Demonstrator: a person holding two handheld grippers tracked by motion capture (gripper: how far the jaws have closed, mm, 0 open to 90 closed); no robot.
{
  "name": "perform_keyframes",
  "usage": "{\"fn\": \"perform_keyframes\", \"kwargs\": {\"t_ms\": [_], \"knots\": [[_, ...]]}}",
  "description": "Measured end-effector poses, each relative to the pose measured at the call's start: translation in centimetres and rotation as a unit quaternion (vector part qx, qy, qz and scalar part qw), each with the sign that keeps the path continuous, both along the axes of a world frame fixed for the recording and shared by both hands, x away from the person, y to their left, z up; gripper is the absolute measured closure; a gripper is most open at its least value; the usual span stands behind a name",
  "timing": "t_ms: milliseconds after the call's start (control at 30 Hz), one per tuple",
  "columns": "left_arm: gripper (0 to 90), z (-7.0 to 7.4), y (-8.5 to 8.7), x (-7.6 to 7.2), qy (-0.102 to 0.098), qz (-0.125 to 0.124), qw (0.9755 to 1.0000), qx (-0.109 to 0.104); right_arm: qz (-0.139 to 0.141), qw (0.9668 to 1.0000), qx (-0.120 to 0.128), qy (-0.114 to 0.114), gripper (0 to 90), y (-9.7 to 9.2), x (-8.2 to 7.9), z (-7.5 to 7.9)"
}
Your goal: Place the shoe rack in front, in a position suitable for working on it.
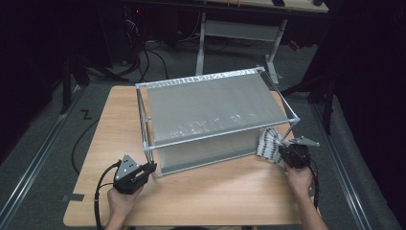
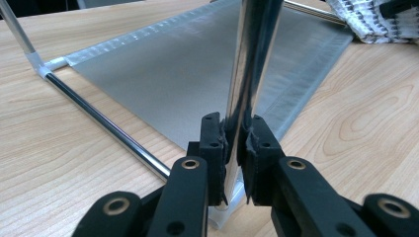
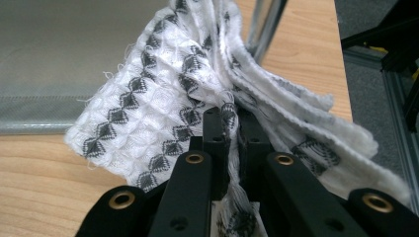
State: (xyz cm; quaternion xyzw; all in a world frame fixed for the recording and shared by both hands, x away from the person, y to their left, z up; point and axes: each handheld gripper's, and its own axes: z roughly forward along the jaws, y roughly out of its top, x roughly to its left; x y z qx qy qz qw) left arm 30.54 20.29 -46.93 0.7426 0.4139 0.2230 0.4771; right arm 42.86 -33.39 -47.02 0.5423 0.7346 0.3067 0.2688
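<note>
High view: cloth point(image 1: 269, 145) beside rack point(image 1: 215, 117) corner

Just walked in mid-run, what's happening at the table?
A person works a two-tier metal rack on the wooden table. The left gripper is shut on the rack's chrome corner post, bracing it. The right gripper is shut on a white cloth with black diamonds, held at the rack's front right corner by the lower shelf.
</note>
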Motion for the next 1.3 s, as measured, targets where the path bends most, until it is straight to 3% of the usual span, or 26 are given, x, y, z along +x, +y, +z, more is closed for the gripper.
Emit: {"fn": "perform_keyframes", "kwargs": {"t_ms": [267, 533, 700, 833, 1000, 1300], "knots": [[80.6, 0.0, 0.0, 0.0, 0.0, -0.001, 1.0, 0.0, -0.004, 0.9999, 0.007, -0.014, 85.2, -0.5, -0.4, 1.1], [80.6, 0.0, 0.0, 0.0, 0.0, -0.001, 1.0, 0.0, 0.008, 0.9976, 0.004, -0.069, 85.2, -0.9, -1.4, 5.4], [80.6, 0.0, 0.2, 0.0, 0.001, 0.001, 1.0, -0.001, 0.015, 0.9943, 0.003, -0.106, 85.2, -1.1, -2.2, 8.0], [80.6, 0.0, 0.4, -0.1, 0.001, 0.005, 1.0, -0.002, 0.019, 0.9928, 0.002, -0.119, 85.2, -1.1, -2.5, 9.2], [80.3, 0.0, 0.6, -0.1, 0.003, 0.006, 0.9999, -0.008, 0.017, 0.9938, 0.006, -0.109, 85.2, -1.1, -2.5, 8.4], [80.3, 0.0, 0.9, -0.2, 0.004, 0.012, 0.9999, -0.008, 0.007, 0.9987, 0.021, -0.046, 85.2, -0.9, -1.9, 3.2]]}}
